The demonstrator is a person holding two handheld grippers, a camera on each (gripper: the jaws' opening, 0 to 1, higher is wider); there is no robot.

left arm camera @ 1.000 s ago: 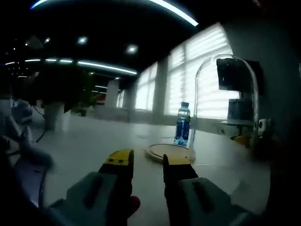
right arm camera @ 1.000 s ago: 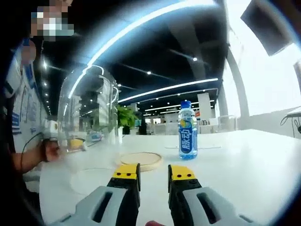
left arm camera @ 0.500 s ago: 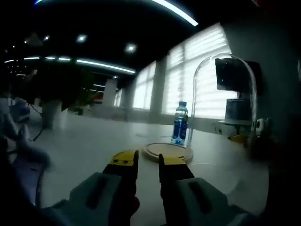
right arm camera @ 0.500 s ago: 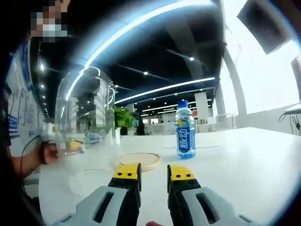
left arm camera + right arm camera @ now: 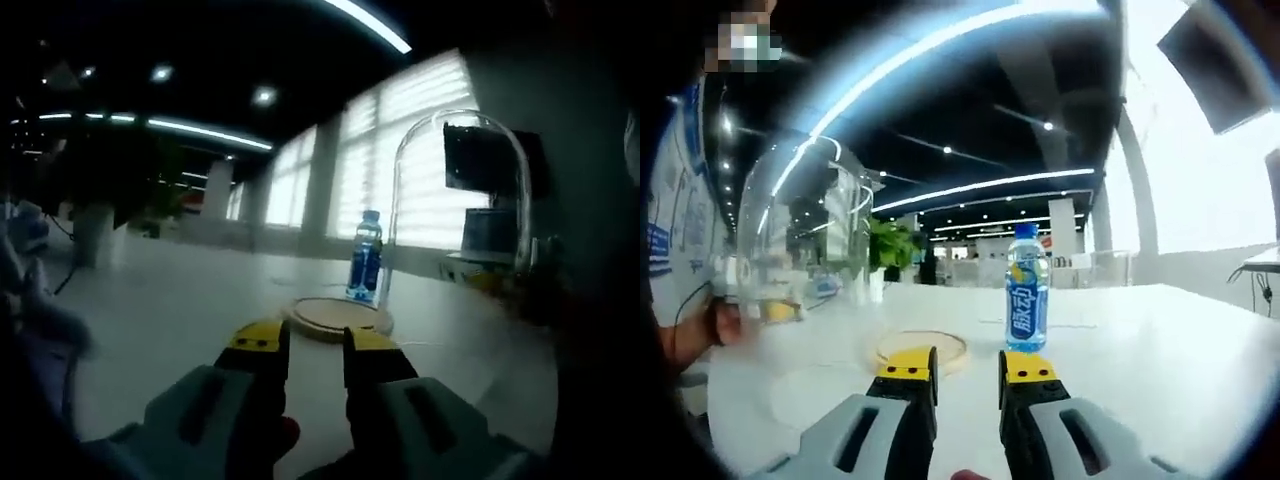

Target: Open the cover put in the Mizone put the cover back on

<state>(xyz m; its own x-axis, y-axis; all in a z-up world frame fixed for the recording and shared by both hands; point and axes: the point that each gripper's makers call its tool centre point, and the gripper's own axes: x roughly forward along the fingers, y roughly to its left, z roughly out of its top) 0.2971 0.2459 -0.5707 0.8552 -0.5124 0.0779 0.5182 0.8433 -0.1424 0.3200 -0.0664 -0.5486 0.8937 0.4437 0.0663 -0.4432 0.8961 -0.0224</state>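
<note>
The blue Mizone bottle point(image 5: 1027, 290) stands upright on the white table, just beyond my right gripper point(image 5: 967, 368), which is open and holds nothing. A round wooden base point(image 5: 920, 348) lies bare, ahead and slightly left of that gripper. The clear glass dome cover point(image 5: 805, 240) stands off the base at the left. In the left gripper view the same bottle point(image 5: 365, 257) stands behind the wooden base point(image 5: 338, 318), and the dome point(image 5: 455, 210) rises to their right. My left gripper point(image 5: 315, 345) is low over the table short of the base, open, nothing between its jaws.
A person stands at the left edge of the right gripper view, with a hand point(image 5: 725, 325) beside the dome. The white table point(image 5: 1140, 350) stretches wide to the right. A dark monitor point(image 5: 485, 160) and a yellowish object point(image 5: 490, 280) sit behind the dome.
Both cameras have shifted a little, and the bottle and base look slightly nearer in both views. The left jaws narrowed briefly, then widened again. Bottle, base and dome stay where they were.
</note>
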